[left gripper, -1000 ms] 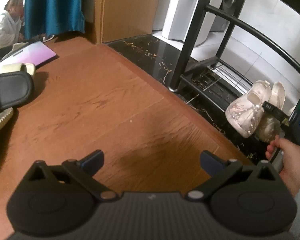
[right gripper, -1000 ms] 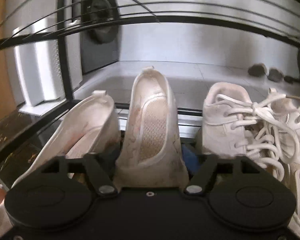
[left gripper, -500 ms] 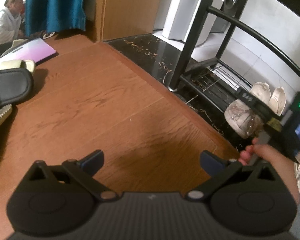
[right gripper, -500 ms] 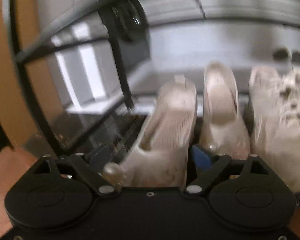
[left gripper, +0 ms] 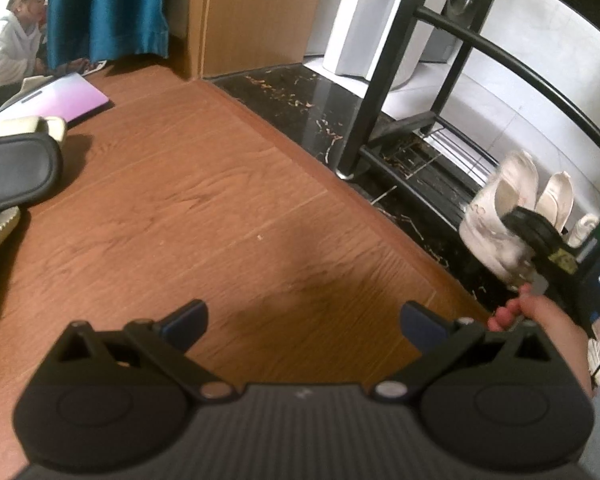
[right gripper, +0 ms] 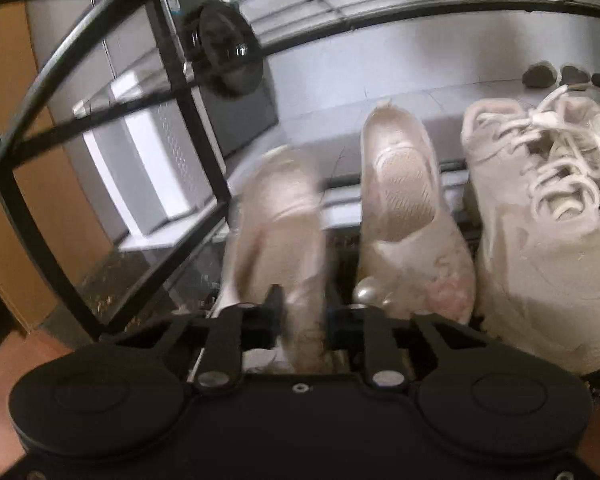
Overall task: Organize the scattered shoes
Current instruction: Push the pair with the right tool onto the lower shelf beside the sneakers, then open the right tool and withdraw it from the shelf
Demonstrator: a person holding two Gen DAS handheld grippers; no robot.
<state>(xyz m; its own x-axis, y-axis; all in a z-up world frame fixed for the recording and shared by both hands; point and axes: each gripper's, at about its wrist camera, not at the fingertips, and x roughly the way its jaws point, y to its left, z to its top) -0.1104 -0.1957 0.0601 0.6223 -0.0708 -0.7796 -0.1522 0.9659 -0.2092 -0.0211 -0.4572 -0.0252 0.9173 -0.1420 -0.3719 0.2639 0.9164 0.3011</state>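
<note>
Pale flat shoe (right gripper: 278, 240) at the left end of the black shoe rack's (left gripper: 384, 92) bottom shelf.
Right gripper (right gripper: 300, 322) closing, pads pinching its toe, mate (right gripper: 408, 216) beside; left gripper (left gripper: 300, 320) wide, empty over bare wood floor (left gripper: 204, 200), slanted downward.

On the rack (right gripper: 204, 148), two flats (right gripper: 404, 216) stand left of a sneaker (right gripper: 540, 232).

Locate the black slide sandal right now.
In the left wrist view, the black slide sandal lies on the wooden floor at the far left edge, just in front of a cream slipper.
</note>
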